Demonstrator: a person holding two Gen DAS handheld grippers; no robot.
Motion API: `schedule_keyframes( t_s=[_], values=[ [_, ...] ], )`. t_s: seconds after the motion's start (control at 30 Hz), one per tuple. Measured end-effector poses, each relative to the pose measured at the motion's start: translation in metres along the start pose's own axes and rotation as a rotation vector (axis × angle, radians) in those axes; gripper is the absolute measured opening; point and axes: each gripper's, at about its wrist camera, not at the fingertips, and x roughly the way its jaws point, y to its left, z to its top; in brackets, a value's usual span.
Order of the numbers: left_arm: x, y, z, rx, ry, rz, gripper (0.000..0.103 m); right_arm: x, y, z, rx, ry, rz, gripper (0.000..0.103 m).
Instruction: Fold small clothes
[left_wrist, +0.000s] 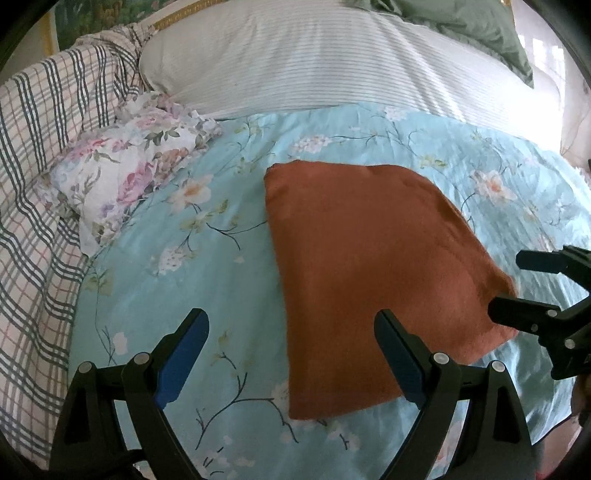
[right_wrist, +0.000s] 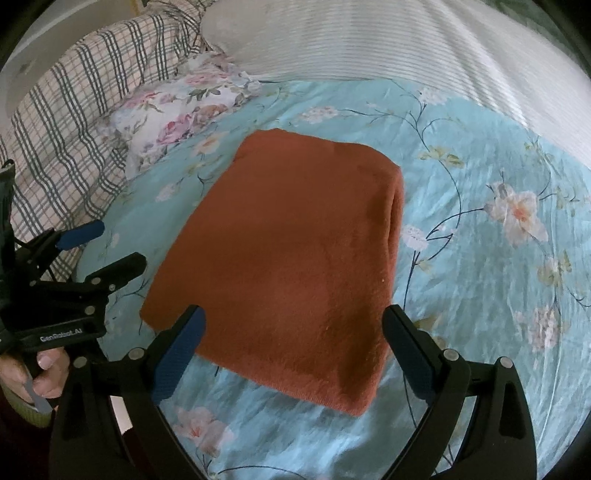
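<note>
Right wrist view: both tongs, right (right_wrist: 293, 350) and left (right_wrist: 101, 245), gape empty (nothing gripped) over folded rust cloth (right_wrist: 291, 254).

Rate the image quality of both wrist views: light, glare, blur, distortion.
Left wrist view: strong fisheye bending with a dark rim, blown-out glare at the upper right, slight softness on the rust cloth, left gripper sharp. Right wrist view: same barrel distortion, the striped bedding washed out and smeared at top, right gripper crisp, cloth nap fairly clear.
</note>
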Motion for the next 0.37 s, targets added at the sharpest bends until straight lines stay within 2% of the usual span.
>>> schedule_keyframes(
  t_s=[0.37],
  values=[
    [0.0066,0.0051,0.0051,-0.021,0.009,0.009,0.092,0.0081,-0.0070,0.0049,0.010,0.005,0.009,0.096]
  ],
)
